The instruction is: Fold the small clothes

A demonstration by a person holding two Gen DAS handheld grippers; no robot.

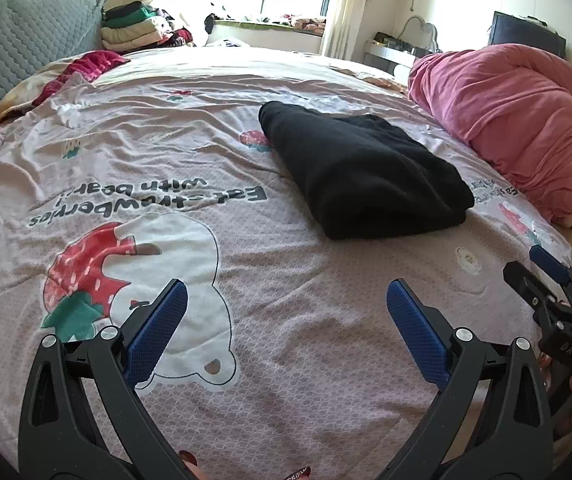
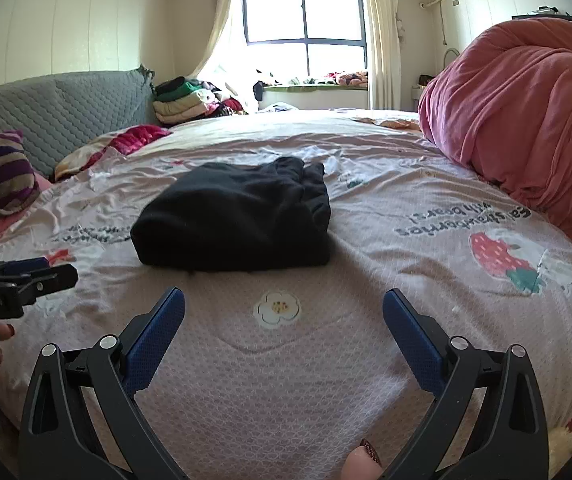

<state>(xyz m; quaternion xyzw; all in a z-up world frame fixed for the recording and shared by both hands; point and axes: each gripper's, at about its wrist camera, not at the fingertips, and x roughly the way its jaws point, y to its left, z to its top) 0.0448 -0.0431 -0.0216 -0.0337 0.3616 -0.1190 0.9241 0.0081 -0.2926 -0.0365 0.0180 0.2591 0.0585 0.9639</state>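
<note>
Black garment (image 1: 366,176) lies folded in a compact bundle mid-bed, on the printed sheet (image 1: 286,320) | fold looks finished; no other loose clothes within reach | left gripper (image 1: 286,328) and right gripper (image 2: 283,328) both wide apart, empty, hovering short of the bundle, touching nothing

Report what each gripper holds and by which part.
Nothing is held. Left gripper and right gripper are both open above the bedsheet; the folded black garment lies untouched.
</note>
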